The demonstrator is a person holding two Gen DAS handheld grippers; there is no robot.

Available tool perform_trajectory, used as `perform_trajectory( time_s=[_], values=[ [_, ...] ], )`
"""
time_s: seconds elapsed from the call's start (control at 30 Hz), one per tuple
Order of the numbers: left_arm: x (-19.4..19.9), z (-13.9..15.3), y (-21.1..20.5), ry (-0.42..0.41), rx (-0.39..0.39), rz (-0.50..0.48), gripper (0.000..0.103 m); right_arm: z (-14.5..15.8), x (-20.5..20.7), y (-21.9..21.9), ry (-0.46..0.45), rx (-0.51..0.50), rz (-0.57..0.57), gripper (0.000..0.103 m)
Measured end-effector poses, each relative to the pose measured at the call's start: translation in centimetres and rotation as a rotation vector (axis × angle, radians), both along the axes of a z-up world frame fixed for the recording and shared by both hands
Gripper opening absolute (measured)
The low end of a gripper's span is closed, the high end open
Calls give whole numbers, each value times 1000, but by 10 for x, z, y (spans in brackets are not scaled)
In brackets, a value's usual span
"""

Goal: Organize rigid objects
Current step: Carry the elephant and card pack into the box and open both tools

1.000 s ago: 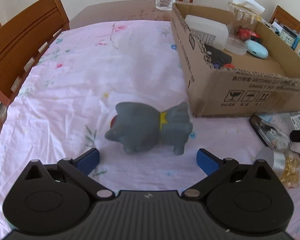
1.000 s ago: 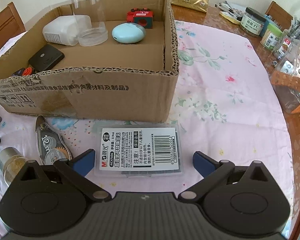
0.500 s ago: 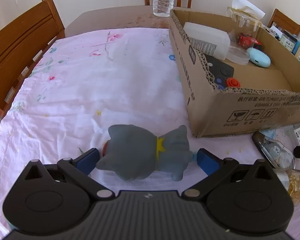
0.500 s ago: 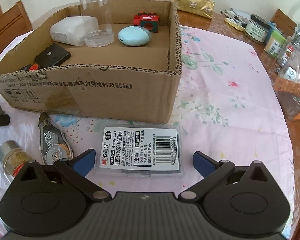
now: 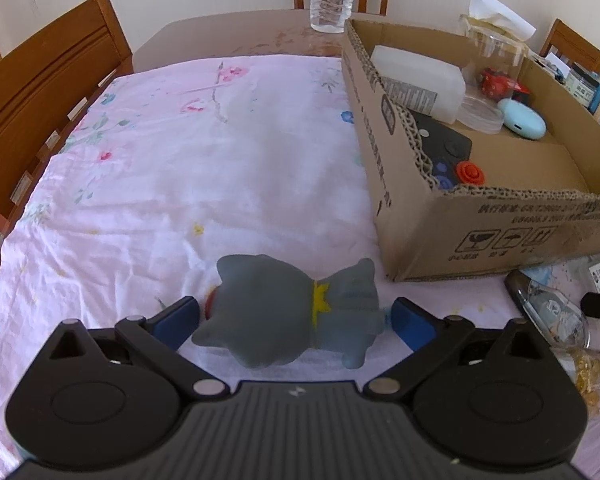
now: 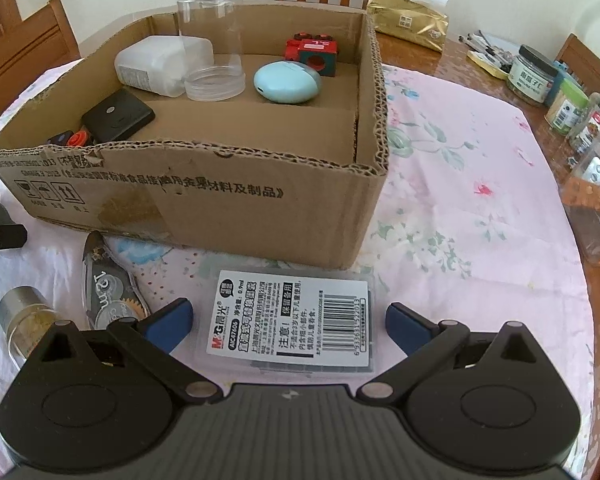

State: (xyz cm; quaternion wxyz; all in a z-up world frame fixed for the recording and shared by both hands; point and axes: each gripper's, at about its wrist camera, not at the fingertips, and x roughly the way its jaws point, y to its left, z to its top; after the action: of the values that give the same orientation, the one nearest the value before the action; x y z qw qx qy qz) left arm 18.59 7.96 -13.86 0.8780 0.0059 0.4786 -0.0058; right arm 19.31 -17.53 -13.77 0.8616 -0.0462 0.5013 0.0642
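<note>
The left gripper (image 5: pixel 294 316) stands with its jaws wide but closing, and a grey toy animal (image 5: pixel 288 312) lies between its blue pads (image 5: pixel 178 320); whether the pads already touch the toy cannot be told, though the left pad sits right at the head end and the right pad right at the rump. The toy lies on its side on the pink flowered tablecloth (image 5: pixel 172 184), its long axis running across the gripper from pad to pad, head toward the left pad and hind end toward the right, legs toward the camera, a yellow collar about its neck. Just beyond it to the right stands an open cardboard box (image 5: pixel 460 236), which holds a white plastic container (image 5: pixel 416 80), a clear jar (image 5: pixel 496 64), a pale blue oval case (image 5: pixel 524 118), a black flat case (image 5: pixel 446 142) and a small red toy (image 5: pixel 496 82). The right gripper (image 6: pixel 288 322) is spread wide with nothing gripped; a flat clear plastic case with a barcoded label (image 6: pixel 292 320) lies on the cloth between its pads (image 6: pixel 172 320), clear of both, its long side running from pad to pad and its printed text running away from the camera. To its left lie a correction-tape dispenser (image 6: pixel 108 292), long axis pointing toward the box, and a small glass bottle with a silver cap (image 6: pixel 22 316) lying on its side.
</note>
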Motion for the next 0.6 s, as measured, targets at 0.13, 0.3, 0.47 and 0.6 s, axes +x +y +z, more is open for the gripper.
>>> perform_trajectory(
  time_s=[0.13,0.3,0.47,0.6],
  values=[
    [0,2,1,-3,-10,5,99,0,2,1,3,0,5,103],
    [2,0,2,6,1,11,99,1,2,5,16,0,19,103],
    [2,1,3,5,8,14,99,4,1,5,13,1,25,95],
    [3,3,3,4,12,12,98,5,1,4,16,1,28,94]
  ],
)
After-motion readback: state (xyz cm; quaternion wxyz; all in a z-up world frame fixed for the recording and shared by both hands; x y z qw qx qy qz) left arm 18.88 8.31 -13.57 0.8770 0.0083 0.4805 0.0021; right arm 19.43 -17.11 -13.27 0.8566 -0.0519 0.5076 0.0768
